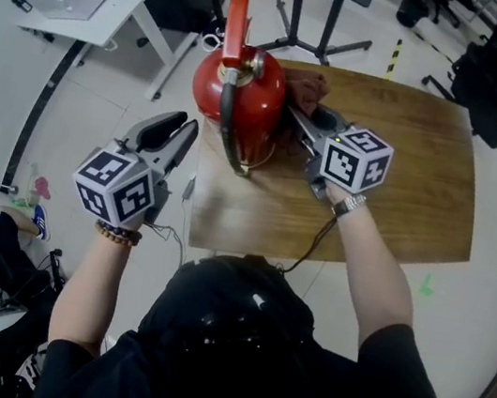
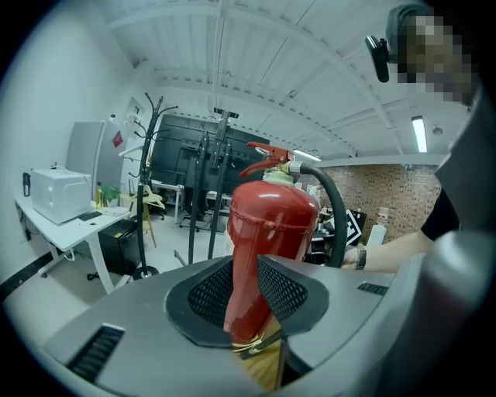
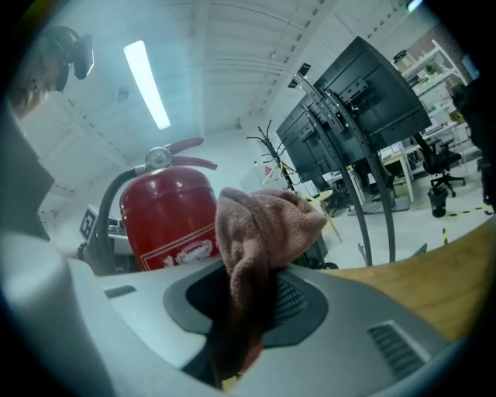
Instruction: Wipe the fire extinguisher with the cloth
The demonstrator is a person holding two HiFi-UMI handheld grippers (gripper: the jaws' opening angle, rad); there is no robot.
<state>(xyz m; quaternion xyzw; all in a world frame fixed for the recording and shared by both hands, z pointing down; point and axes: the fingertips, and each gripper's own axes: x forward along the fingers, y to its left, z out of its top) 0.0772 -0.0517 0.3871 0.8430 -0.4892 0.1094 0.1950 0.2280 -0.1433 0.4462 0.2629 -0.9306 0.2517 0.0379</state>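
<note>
Two right fingers (image 3: 298, 298) clamp the cloth (image 3: 263, 225) beside the fire extinguisher (image 3: 170, 213); left fingers (image 2: 283, 291) apart.

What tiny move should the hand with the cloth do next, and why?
Probably nudge the cloth sideways onto the fire extinguisher and rub. The right hand-held gripper is clamped on the cloth right beside it, and the left hand-held gripper is open nearby.

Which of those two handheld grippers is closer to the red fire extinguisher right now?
Right. The right gripper, shut on the cloth, sits close beside the fire extinguisher; the left gripper, jaws apart, hangs off the table's edge, a little farther away.
</note>
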